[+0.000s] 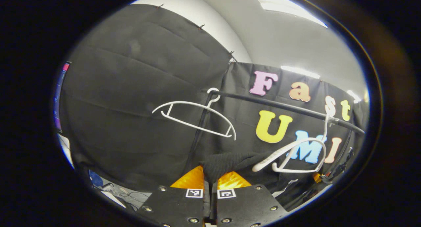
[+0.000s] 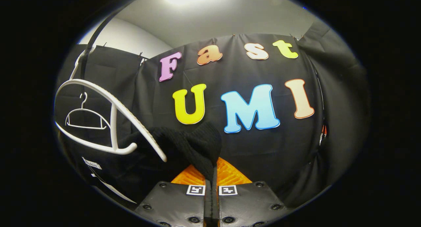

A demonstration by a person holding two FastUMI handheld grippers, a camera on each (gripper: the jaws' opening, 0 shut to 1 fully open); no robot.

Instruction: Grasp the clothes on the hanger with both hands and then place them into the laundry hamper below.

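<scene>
A black knit garment [image 1: 227,163] stretches from my left gripper [image 1: 210,181] toward the lower right, and the gripper's fingers are shut on its edge. In the right gripper view the same black garment [image 2: 190,146] bunches between the fingers of my right gripper [image 2: 212,172], which is shut on it. A white hanger [image 1: 296,154] hangs tilted from the black rail [image 1: 279,105], bare, just right of the cloth. That hanger [image 2: 108,118] looms large at the left of the right gripper view, its arm crossing the fabric. The hamper is hidden.
A second bare white hanger [image 1: 197,116] hangs farther along the rail, seen small as a hanger [image 2: 84,116] in the right gripper view. A rack upright [image 1: 197,135] drops below the rail. Loose cables and items [image 1: 111,189] lie low at the left.
</scene>
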